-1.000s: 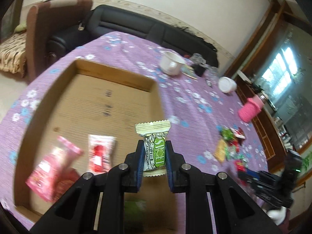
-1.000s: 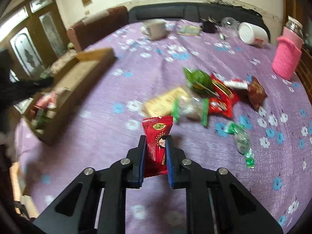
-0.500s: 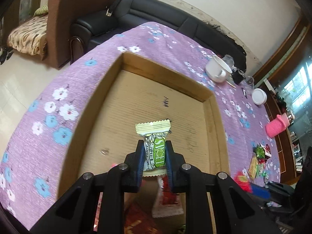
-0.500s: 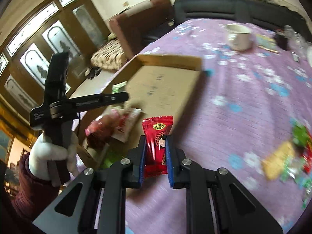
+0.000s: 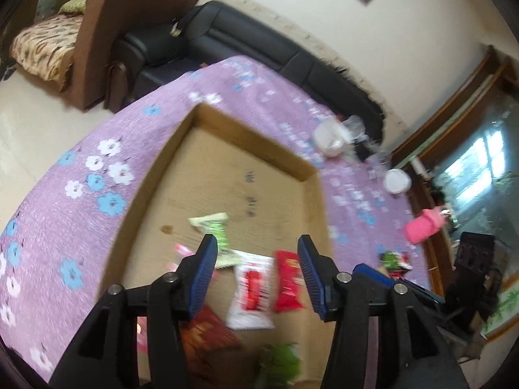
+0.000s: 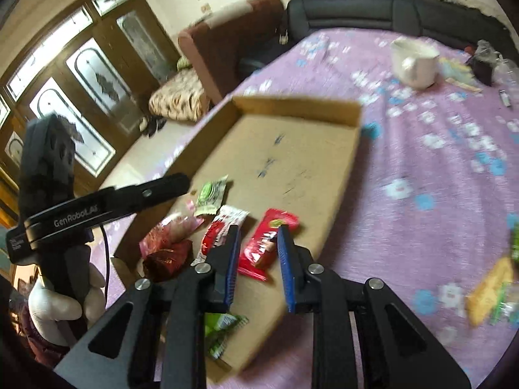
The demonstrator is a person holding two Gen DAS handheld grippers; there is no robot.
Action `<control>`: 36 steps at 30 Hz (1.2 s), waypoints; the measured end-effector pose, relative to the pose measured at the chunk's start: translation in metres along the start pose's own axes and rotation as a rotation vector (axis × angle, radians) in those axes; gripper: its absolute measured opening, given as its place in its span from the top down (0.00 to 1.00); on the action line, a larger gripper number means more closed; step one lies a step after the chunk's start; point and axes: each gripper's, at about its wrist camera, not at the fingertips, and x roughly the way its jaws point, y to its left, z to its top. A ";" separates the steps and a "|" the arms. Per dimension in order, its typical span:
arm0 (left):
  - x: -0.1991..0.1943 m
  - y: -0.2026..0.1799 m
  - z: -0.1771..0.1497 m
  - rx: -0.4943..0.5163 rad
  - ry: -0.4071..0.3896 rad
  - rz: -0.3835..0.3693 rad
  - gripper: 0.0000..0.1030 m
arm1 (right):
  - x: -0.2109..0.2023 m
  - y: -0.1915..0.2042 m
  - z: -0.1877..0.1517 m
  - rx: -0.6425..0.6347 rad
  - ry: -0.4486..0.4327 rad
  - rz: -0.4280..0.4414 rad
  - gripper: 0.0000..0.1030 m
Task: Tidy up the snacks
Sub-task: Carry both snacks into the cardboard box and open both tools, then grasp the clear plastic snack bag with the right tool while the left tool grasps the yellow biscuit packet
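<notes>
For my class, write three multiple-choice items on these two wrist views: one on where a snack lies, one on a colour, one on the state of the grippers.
1. Where does the red snack packet lie?
A. in the cardboard box
B. beside the white mug
C. on the sofa

2. What colour is the tablecloth?
A. green
B. purple with flowers
C. plain white

3. How do the left gripper and right gripper stand?
A. both clamped on snacks
B. one open, one shut
C. both open, empty

Answers: 1 A, the packet rests on the box floor; 2 B, purple floral cloth shows around the box; 3 C, nothing sits between either pair of fingers.
</notes>
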 end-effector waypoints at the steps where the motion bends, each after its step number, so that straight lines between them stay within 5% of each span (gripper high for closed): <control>1: -0.008 -0.008 -0.004 0.008 -0.018 -0.024 0.41 | -0.016 -0.009 -0.004 0.002 -0.036 -0.023 0.65; 5: -0.025 -0.035 -0.018 0.039 -0.060 -0.106 0.28 | -0.075 -0.062 -0.026 0.030 -0.161 -0.158 0.42; 13: 0.001 -0.091 -0.057 0.134 0.040 -0.210 0.28 | -0.117 -0.158 -0.072 0.240 -0.110 -0.272 0.42; 24: 0.022 -0.123 -0.092 0.239 0.125 -0.120 0.28 | -0.075 -0.178 -0.070 0.249 -0.072 -0.310 0.42; 27: 0.028 -0.131 -0.095 0.272 0.138 -0.103 0.28 | -0.063 -0.174 -0.070 0.220 -0.062 -0.333 0.57; 36: 0.080 -0.180 -0.112 0.491 0.203 -0.065 0.29 | -0.096 -0.179 -0.100 0.269 -0.113 -0.253 0.59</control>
